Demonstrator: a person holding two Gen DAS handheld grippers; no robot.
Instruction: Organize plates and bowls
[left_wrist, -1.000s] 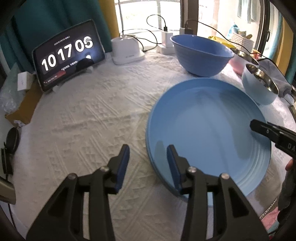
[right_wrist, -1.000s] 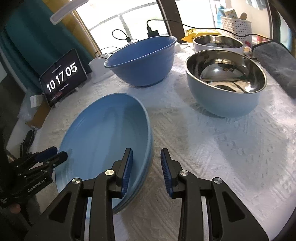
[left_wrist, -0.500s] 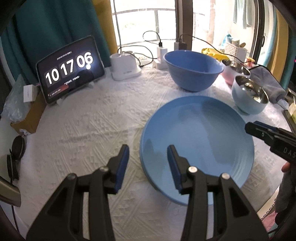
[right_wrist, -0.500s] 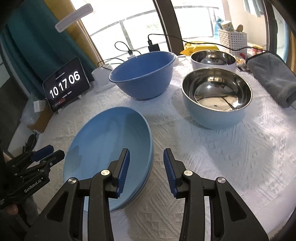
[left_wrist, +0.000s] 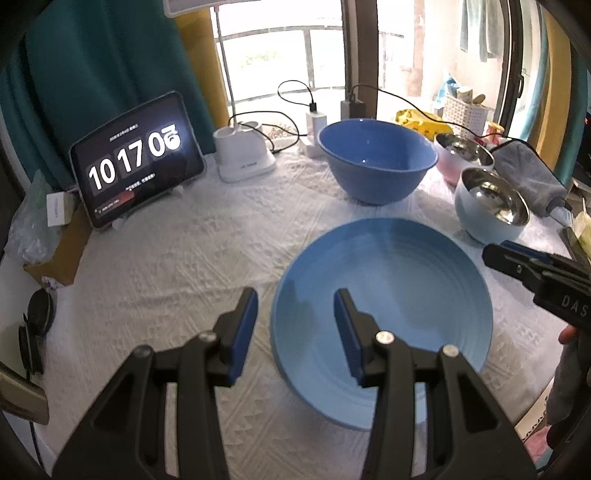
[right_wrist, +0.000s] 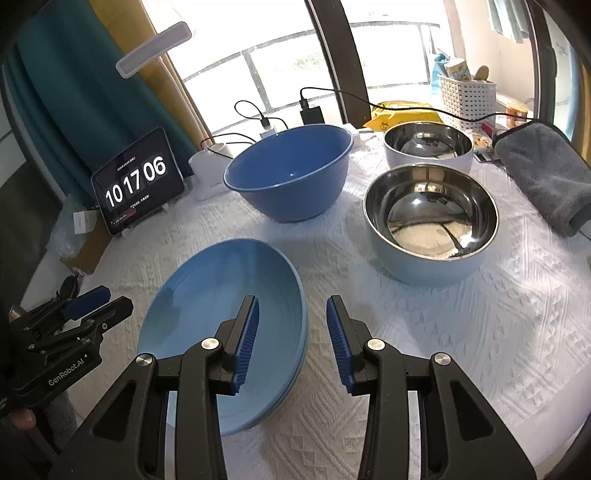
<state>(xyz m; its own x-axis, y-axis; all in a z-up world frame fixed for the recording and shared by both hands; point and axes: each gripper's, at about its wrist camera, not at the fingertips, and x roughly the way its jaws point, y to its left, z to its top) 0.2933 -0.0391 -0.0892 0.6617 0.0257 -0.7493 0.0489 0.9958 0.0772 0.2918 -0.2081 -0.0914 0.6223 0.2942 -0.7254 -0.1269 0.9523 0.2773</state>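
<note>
Blue plates (left_wrist: 402, 295) are sitting stacked on the white tablecloth (left_wrist: 177, 266), and we are hovering both grippers over them: left gripper (left_wrist: 295, 328) spread and empty at the stack's nine o'clock rim, right gripper (right_wrist: 291, 338) spread and empty at its three o'clock rim, with the big blue bowl (right_wrist: 291, 173) at twelve.

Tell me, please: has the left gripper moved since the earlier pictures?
Yes. The left gripper has risen away from the blue plates; the tablet clock appears lower in its view.
</note>
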